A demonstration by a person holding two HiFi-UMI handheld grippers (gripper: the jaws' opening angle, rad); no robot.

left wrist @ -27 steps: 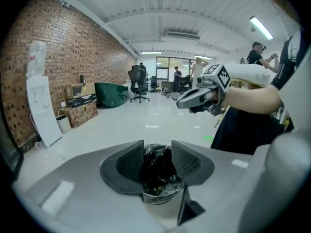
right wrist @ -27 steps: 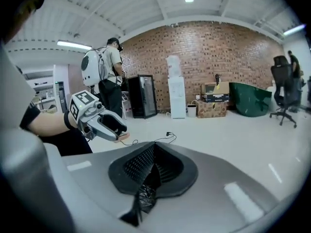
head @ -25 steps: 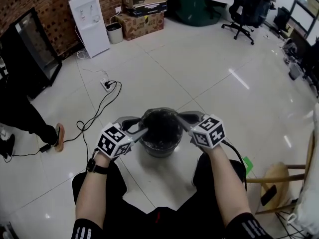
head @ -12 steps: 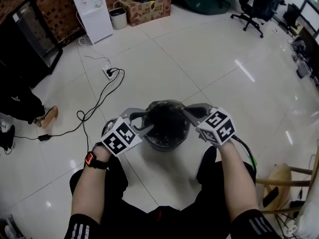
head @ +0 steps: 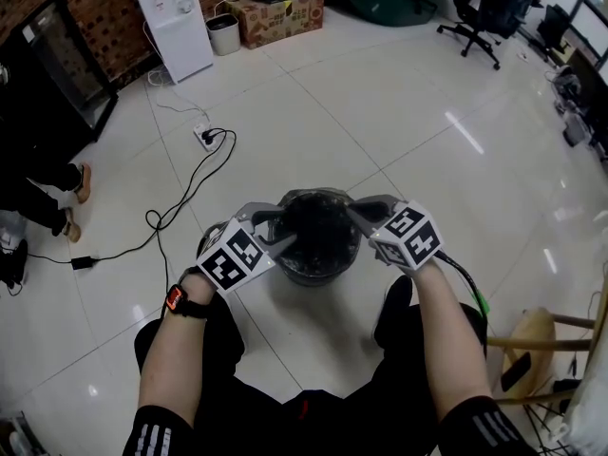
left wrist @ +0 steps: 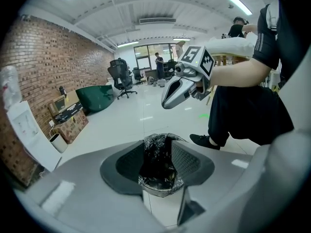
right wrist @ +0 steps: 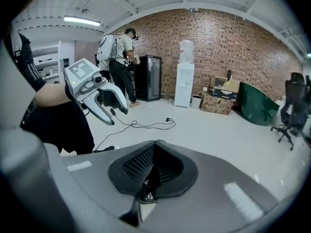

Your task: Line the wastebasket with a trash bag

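Standing on the white tiled floor point(head: 399, 131) before the person's legs, the small round grey wastebasket point(head: 313, 275) held a thin black plastic trash bag point(head: 318, 234), probably light and slippery, best pinched at the rim; the left gripper point(head: 283, 228) gaped, the right gripper point(head: 353, 215) was closed.

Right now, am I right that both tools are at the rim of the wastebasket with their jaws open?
Not quite. Only the left tool has its jaws open, with the black trash bag at the rim of the wastebasket between them. The right tool is shut, as the right gripper view shows. Both are at the rim.
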